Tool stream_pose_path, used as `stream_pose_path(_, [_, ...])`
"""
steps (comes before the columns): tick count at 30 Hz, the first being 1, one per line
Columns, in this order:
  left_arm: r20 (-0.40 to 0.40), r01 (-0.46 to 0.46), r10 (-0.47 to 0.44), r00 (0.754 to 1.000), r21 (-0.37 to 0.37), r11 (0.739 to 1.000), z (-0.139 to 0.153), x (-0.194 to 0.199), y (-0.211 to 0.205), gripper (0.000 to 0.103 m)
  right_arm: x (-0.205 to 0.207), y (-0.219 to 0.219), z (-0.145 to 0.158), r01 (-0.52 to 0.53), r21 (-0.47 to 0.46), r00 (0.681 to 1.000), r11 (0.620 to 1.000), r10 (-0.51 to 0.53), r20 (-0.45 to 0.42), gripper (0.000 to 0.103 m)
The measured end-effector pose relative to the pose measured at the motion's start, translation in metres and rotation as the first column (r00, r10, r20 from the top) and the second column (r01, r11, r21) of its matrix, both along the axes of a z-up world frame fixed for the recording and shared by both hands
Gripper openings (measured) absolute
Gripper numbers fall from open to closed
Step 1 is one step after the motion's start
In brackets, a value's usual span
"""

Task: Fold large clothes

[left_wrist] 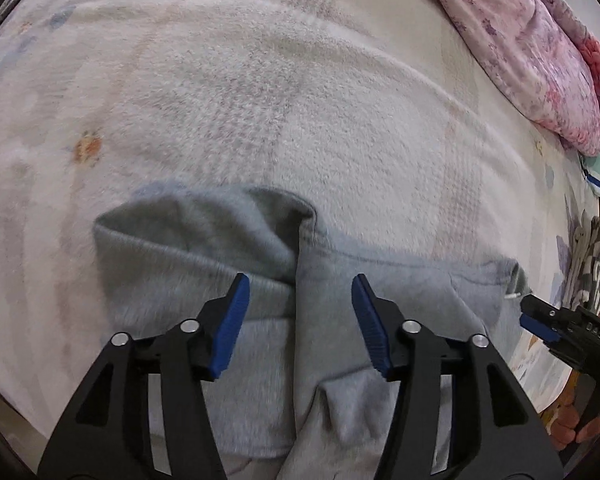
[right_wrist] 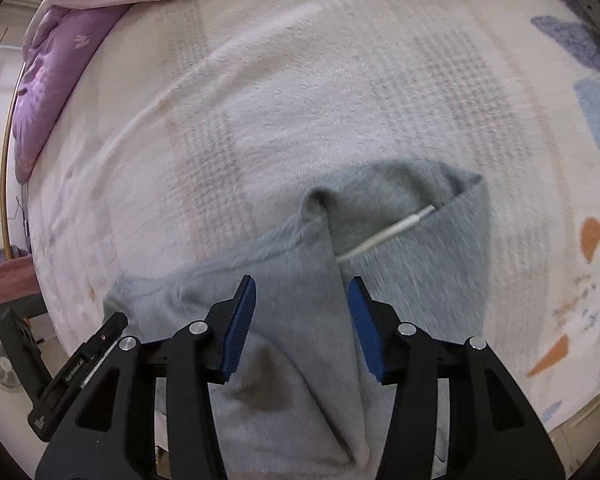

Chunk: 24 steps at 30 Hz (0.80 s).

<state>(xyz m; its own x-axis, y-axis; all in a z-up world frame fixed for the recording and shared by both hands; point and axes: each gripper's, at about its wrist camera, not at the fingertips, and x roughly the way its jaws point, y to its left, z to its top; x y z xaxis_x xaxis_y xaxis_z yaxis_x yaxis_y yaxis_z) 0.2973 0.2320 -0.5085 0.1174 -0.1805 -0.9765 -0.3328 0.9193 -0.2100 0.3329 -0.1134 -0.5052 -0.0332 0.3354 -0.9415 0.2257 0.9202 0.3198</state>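
A grey fleece hoodie lies rumpled on the pale blanket of the bed. In the left wrist view my left gripper is open above a fold of the grey cloth, holding nothing. The right gripper shows at the hoodie's right edge. In the right wrist view my right gripper is open above a raised ridge of the hoodie, with its white drawstring just ahead. The left gripper shows at the lower left.
A pink and purple floral duvet is bunched at the bed's far right, also seen in the right wrist view. Patterned cloth lies at the right edge. A white fan stands on the floor beside the bed.
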Motion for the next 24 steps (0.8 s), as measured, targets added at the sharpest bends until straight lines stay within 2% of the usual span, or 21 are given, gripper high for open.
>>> stream_pose_path(2, [0.002, 0.003, -0.003, 1.0, 0.006, 1.0, 0.008, -0.006, 0.001, 0.06, -0.007, 0.004, 0.015, -0.018, -0.011, 1.0, 1.0, 0.018, 0.016, 0.048])
stream_pose_path(6, [0.004, 0.019, -0.02, 1.0, 0.036, 0.999, 0.022, -0.019, 0.004, 0.062, -0.02, -0.011, 0.036, -0.044, -0.038, 0.998, 0.998, 0.046, 0.036, 0.062])
stream_pose_path(8, [-0.001, 0.024, -0.024, 1.0, 0.046, 0.999, 0.025, -0.023, 0.007, 0.065, -0.02, -0.01, 0.039, -0.061, -0.058, 0.997, 0.996, 0.064, 0.044, 0.064])
stream_pose_path(11, [-0.01, 0.033, -0.032, 0.999, 0.07, 0.997, 0.028, -0.027, 0.013, 0.068, -0.024, -0.015, 0.043, -0.081, -0.086, 0.996, 0.993, 0.085, 0.041, 0.081])
stream_pose_path(16, [-0.032, 0.034, -0.03, 0.999, 0.121, 0.992, 0.027, -0.034, 0.038, 0.068, -0.024, -0.039, 0.038, -0.101, -0.148, 0.994, 0.984, 0.106, 0.026, 0.085])
stream_pose_path(24, [-0.059, 0.048, -0.038, 0.998, 0.173, 0.984, 0.018, -0.027, 0.077, 0.073, -0.015, -0.071, 0.022, -0.126, -0.188, 0.992, 0.974, 0.123, -0.026, 0.085])
